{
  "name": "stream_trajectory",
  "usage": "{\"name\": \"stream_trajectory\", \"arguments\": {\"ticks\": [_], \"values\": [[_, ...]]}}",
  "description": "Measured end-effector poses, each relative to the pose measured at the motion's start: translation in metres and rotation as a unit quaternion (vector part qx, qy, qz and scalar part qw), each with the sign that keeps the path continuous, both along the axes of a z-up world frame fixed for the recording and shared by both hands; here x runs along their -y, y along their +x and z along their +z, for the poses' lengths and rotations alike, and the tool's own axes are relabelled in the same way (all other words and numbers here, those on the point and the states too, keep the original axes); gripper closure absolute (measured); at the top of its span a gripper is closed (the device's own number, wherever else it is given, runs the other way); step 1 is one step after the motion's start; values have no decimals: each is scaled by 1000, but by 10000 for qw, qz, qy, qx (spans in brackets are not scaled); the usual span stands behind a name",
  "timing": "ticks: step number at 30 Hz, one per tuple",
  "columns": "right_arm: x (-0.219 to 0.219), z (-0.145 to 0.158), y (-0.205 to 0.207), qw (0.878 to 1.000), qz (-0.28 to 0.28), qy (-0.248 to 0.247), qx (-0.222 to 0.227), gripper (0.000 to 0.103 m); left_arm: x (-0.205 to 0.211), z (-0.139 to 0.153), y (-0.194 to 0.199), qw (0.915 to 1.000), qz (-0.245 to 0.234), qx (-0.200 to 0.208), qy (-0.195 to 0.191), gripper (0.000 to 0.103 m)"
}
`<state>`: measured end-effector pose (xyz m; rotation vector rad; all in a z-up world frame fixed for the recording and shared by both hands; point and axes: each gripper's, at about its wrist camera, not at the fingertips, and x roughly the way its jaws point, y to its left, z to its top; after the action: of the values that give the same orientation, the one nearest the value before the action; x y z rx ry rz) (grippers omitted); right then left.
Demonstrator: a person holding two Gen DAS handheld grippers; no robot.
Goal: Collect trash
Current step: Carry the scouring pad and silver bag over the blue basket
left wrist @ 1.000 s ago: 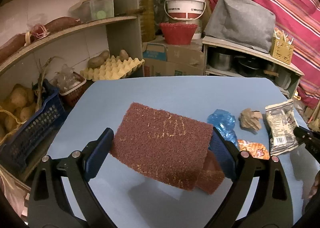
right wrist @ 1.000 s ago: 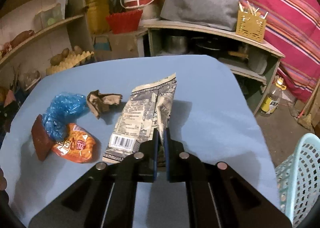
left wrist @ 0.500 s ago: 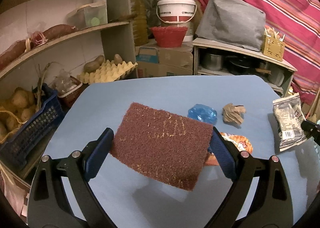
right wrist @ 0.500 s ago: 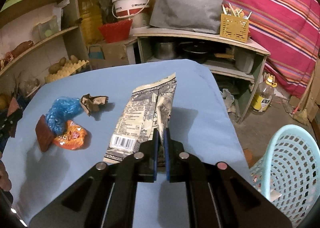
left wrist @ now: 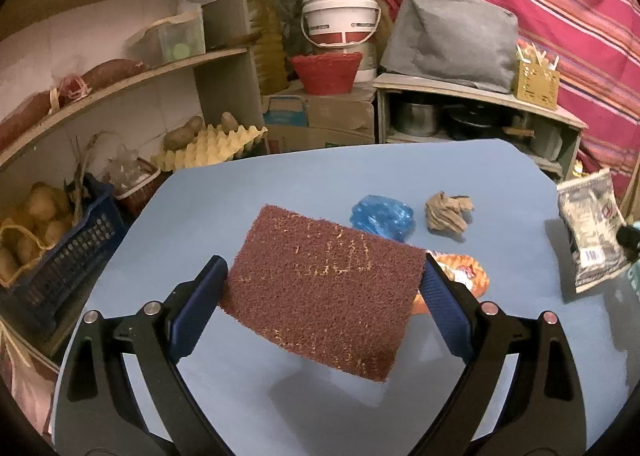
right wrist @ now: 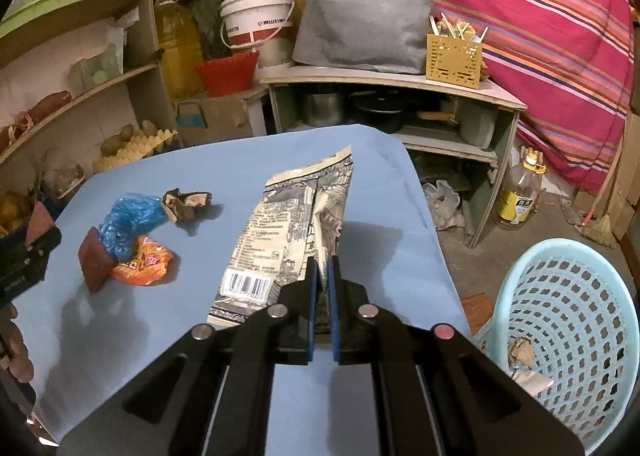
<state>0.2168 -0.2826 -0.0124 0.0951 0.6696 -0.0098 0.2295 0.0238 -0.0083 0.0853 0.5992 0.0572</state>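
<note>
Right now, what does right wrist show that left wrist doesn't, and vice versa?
Right wrist only: the light-blue laundry-style basket on the floor with scraps inside, and a small dark-brown piece by the wrappers.

Left wrist only: the left claw gripping the brown scouring pad face-on.

Both: blue table, blue plastic bag, orange wrapper, crumpled brown paper, printed snack bag.

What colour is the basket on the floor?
Light blue basket; the right wrist view shows it best.
</note>
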Motion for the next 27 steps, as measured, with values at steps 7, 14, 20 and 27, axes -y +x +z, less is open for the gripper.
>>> {"name": "stream_trajectory", "arguments": {"ticks": [7, 14, 20, 27], "values": [[18, 9, -15, 9998, -35, 129, 166, 97, 23, 8, -14, 9998, -191, 27, 79, 11], [46, 15, -36, 9992, -155, 232, 279, 97, 53, 22, -26, 9993, -330, 155, -30, 11], [76, 20, -54, 9986, -281, 283, 360, 97, 87, 16, -31, 9987, -491, 87, -119, 11], [119, 19, -75, 9968, -611, 344, 381, 97, 133, 10, -40, 9974, -681, 49, -220, 11]]}}
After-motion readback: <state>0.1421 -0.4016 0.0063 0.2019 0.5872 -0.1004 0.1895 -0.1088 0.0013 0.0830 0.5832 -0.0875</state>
